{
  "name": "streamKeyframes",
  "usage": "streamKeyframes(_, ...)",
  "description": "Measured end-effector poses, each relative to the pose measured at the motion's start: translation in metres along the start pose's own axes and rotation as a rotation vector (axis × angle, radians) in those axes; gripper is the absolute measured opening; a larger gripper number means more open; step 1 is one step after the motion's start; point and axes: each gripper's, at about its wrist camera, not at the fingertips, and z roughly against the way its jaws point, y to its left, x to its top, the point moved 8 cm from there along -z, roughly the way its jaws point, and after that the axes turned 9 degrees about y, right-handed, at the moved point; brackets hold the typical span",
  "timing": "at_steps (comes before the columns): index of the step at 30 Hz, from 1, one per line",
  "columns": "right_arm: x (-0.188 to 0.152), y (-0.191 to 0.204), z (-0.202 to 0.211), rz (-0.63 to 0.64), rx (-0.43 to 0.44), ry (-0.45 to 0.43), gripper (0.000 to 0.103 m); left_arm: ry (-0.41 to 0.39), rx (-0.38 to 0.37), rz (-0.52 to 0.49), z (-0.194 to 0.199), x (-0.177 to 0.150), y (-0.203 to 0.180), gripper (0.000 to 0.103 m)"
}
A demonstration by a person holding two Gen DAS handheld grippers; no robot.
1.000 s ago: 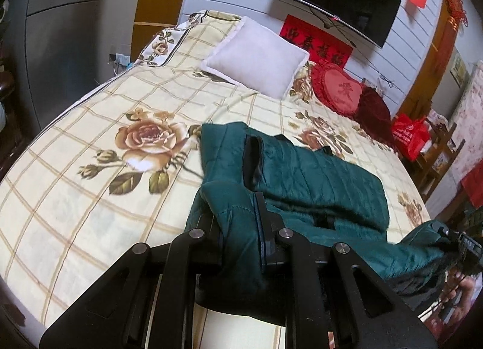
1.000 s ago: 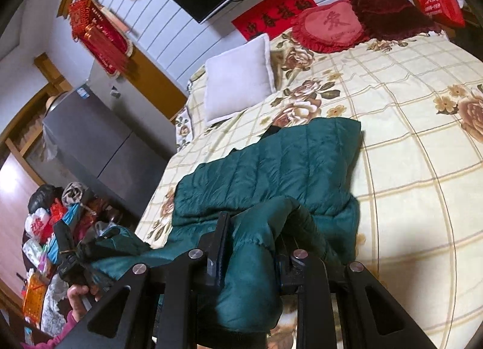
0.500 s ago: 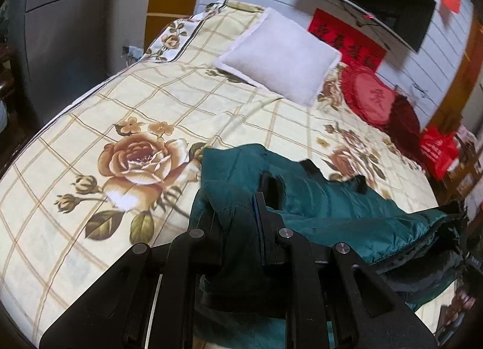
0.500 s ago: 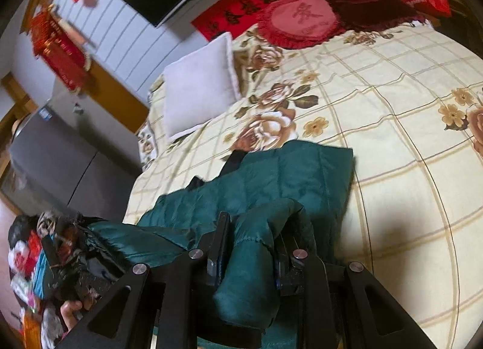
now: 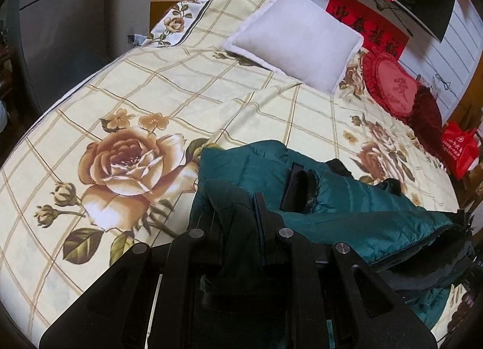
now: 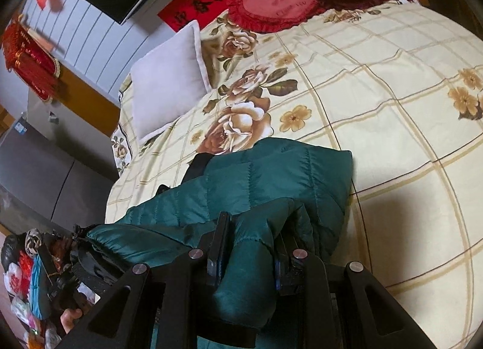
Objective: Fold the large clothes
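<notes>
Both tongs, the left gripper (image 5: 238, 216) and right gripper (image 6: 249, 237), stay clamped on bunched edges of the green quilted jacket (image 5: 347, 198). Over the last second they have carried that lifted edge from the lower frame toward the jacket's far half on the floral bedspread (image 5: 126, 107). I judge 1 fold nearly closed.

A teal quilted jacket (image 5: 347, 198) is seen on a cream checked bedspread (image 5: 169, 98) printed with roses. A white pillow (image 5: 295, 38) and red heart cushion (image 5: 392, 83) are shown behind.

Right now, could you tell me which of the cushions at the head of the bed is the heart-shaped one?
It is the red frilled cushion with a character on it, lying between the plain white rectangular pillow and the dark maroon cushion.
</notes>
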Motion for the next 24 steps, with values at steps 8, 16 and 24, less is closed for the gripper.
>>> streamKeyframes(8, 0.000, -0.002, -0.005, -0.025, 0.059, 0.001, 0.034, 0.011, 0.014, -0.002, -0.011, -0.001, -0.001, 0.015)
streamKeyframes(16, -0.009, 0.018, 0.024, 0.045, 0.089, -0.035, 0.076, 0.013, 0.018, -0.008, -0.012, -0.003, -0.001, 0.015)
streamKeyframes(24, -0.029, 0.044, 0.078, 0.173, 0.085, -0.202, 0.076, 0.010, 0.011, -0.015, -0.011, -0.007, -0.001, 0.015)
